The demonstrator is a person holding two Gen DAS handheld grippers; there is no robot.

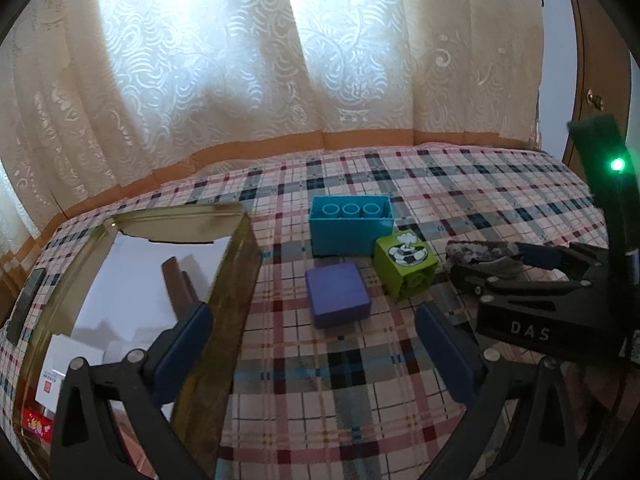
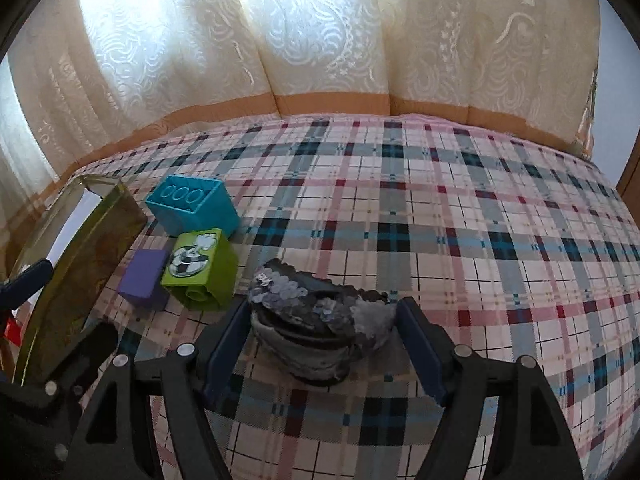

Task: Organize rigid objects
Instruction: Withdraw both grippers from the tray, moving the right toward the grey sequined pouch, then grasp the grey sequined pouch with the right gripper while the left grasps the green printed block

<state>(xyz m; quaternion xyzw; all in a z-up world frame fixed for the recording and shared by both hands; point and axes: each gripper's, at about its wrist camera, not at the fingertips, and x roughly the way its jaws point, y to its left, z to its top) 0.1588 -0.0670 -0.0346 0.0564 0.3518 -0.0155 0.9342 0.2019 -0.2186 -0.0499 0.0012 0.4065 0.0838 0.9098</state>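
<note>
Your right gripper straddles the grey sequined pouch, one blue pad on each side. Its left pad looks close against the pouch's edge, and its right pad appears to stand just clear of the other end. So the jaws are half-closed around the pouch and not yet clamped, as far as the right wrist view tells.

Before you close, sink a little lower so the pads meet the pouch's body rather than its scalloped upper rim, which will likely fold and slip. The pouch looks soft, so close slowly and watch for it bulging out below the pads. Centre it between them, or it may twist as you lift.

Your left gripper is open and empty, above the plaid cloth. Its left pad is near the wall of the gold tin. The purple block lies just ahead of it.

The green block, with its printed face up, lies beside the purple one. The blue brick stands behind both, hollow side up. All three lie on the cloth beside the tin, none inside it.

If the tin is the target, lift the pouch clear of the green block, which sits close to its left. Keep your left gripper out of the right one's path over the tin's rim.
</note>
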